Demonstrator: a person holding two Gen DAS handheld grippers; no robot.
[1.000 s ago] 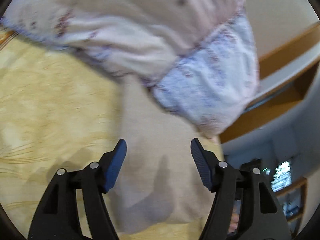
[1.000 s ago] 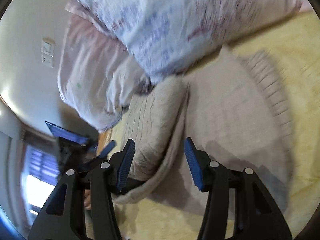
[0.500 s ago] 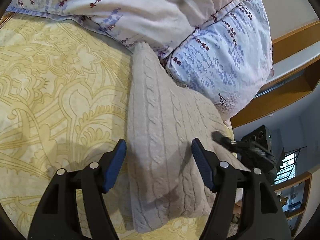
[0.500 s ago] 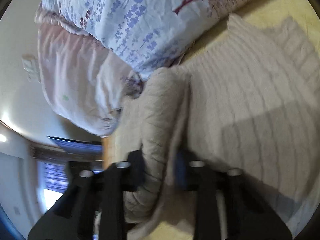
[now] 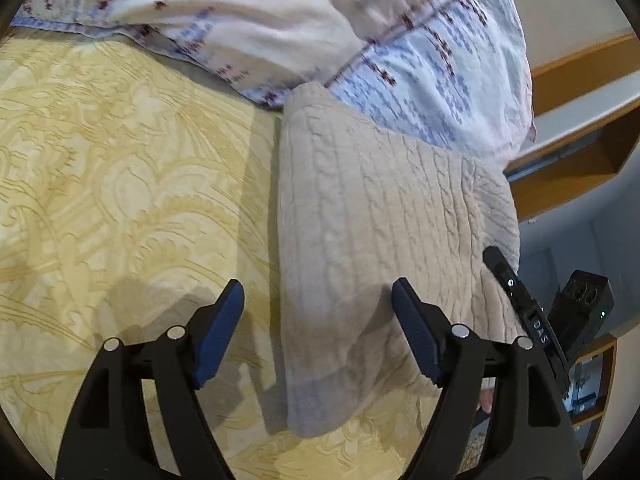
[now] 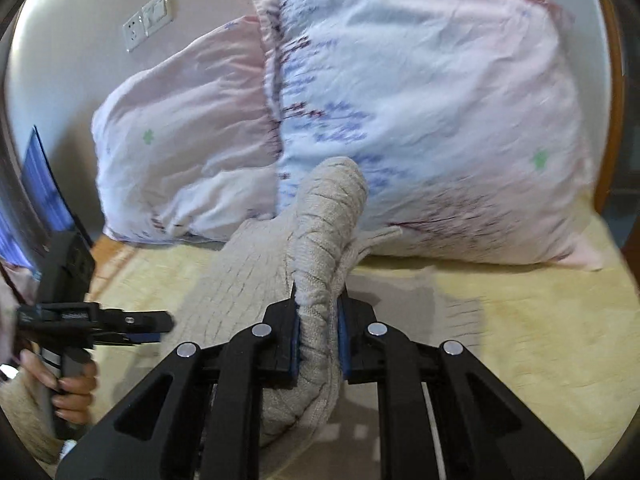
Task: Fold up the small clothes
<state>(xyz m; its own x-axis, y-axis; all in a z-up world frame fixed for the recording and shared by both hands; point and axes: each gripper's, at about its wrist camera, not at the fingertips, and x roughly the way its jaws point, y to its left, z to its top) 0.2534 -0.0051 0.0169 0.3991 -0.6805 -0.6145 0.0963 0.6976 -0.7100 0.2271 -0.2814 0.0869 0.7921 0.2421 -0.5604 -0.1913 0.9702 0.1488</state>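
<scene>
- Bedroom setup: yellow patterned bedspread (image 5: pixel 120 168), floral pillows (image 6: pixel 420 120) stacked against the wall, and a beige cable-knit sweater (image 5: pixel 380 208) lying on the bed right up against them.
- Right gripper (image 6: pixel 318 330) is clamped tight on a bunched ridge of the knit, lifting that part off the bed.
- Left gripper (image 5: pixel 318 330) is wide open with nothing in it, hovering over the near edge of the sweater.
- Looks to me like mid-fold: one side picked up, ready to be carried across. Next move probably needs the left one to pin or grab the other edge so the whole thing doesn't drag.
- Left camera shows the flat spread of the sweater and a wooden shelf (image 5: pixel 580 152); only the right camera shows the actual pinch, plus a wall socket (image 6: pixel 146 20).
</scene>
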